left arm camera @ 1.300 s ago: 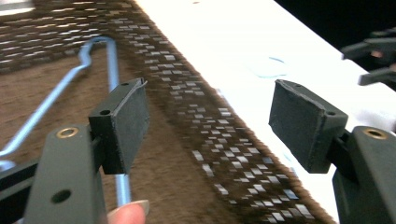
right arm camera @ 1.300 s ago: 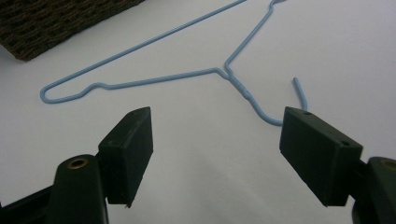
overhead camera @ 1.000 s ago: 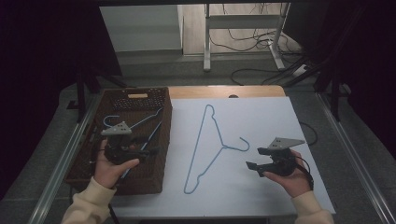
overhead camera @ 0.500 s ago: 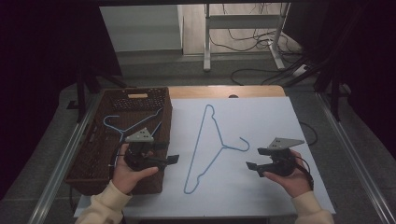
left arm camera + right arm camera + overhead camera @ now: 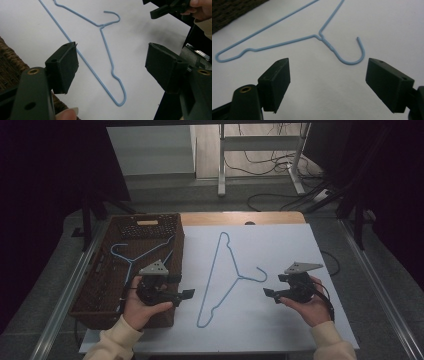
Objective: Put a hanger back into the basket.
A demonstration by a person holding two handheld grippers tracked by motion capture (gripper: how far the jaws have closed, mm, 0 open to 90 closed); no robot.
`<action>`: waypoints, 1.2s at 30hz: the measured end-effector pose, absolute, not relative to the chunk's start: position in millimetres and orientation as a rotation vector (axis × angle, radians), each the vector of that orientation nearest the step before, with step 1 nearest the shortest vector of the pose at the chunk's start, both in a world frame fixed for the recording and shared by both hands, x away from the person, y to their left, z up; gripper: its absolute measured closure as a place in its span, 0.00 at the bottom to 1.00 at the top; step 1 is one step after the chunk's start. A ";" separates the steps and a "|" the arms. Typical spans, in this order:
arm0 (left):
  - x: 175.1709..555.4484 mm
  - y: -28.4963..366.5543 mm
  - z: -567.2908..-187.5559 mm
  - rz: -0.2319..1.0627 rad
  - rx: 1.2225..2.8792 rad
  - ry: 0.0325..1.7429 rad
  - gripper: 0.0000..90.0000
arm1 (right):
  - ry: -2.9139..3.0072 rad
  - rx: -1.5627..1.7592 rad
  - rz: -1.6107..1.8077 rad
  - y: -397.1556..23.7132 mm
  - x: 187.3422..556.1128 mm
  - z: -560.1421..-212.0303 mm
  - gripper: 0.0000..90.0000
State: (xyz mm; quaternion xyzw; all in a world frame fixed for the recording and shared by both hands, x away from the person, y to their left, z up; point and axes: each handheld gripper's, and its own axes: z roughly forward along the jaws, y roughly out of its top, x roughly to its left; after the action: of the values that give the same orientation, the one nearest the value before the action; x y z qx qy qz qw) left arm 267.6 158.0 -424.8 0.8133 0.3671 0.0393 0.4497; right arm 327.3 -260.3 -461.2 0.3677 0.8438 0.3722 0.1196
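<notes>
A lab or test room, not a home; the table point(image 5: 280, 235) has a white sheet over it and stands between metal rails point(image 5: 65, 305); cables point(image 5: 270, 160) trail loose over a bare floor point(image 5: 150, 195) behind; a metal stand point(image 5: 260, 155) rises there; dark screens point(image 5: 45, 180) flank it.

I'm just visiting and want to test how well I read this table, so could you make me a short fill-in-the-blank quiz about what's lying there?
1. The blue wire hanger on the white sheet lies between the left gripper and the right gripper, and its colour is ____.
2. A second hanger lies inside the brown ____.
3. Neither gripper holds anything: the jaws of both stand ____.
4. The hanger on the sheet has its hook curling toward the ____ gripper.

Missing words: blue; basket; open; right
</notes>
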 end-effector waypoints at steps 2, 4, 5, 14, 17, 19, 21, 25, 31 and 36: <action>267.4 158.2 -424.8 0.100 2.011 0.906 0.29 | 2.481 1.093 1.048 -257.1 333.9 -462.8 0.24; 267.1 158.4 -424.6 0.097 2.009 0.906 0.29 | 2.500 1.106 1.023 -252.9 341.5 -463.6 0.29; 266.9 158.4 -424.6 0.097 2.009 0.906 0.29 | 2.505 1.108 1.002 -250.2 345.5 -464.2 0.33; 266.2 159.0 -424.5 0.098 2.009 0.906 0.29 | 2.562 1.115 0.827 -227.0 378.2 -475.2 0.71; 265.9 159.5 -424.2 0.101 2.009 0.906 0.29 | 2.568 1.130 0.790 -223.0 387.7 -478.5 0.85; 265.8 159.9 -424.2 0.101 2.007 0.906 0.29 | 2.583 1.133 0.759 -220.3 393.5 -481.6 0.92; 265.7 160.0 -424.2 0.103 2.008 0.907 0.29 | 2.601 1.135 0.727 -217.7 398.7 -485.4 0.98; 265.6 160.0 -424.4 0.107 2.011 0.907 0.29 | 2.631 1.127 0.670 -214.1 405.7 -492.2 1.00; 265.3 159.4 -424.3 0.108 2.013 0.905 0.29 | 2.661 1.139 0.621 -213.3 410.8 -500.0 1.00; 264.1 159.2 -423.8 0.112 2.014 0.902 0.29 | 2.697 1.150 0.605 -216.7 407.8 -498.8 1.00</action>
State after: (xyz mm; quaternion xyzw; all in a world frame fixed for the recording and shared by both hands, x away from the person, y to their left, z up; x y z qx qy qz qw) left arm 264.1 159.2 -423.8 0.8142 0.3648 0.0455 0.4493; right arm 407.8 -216.7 -498.8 0.3830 0.8985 0.2015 0.0738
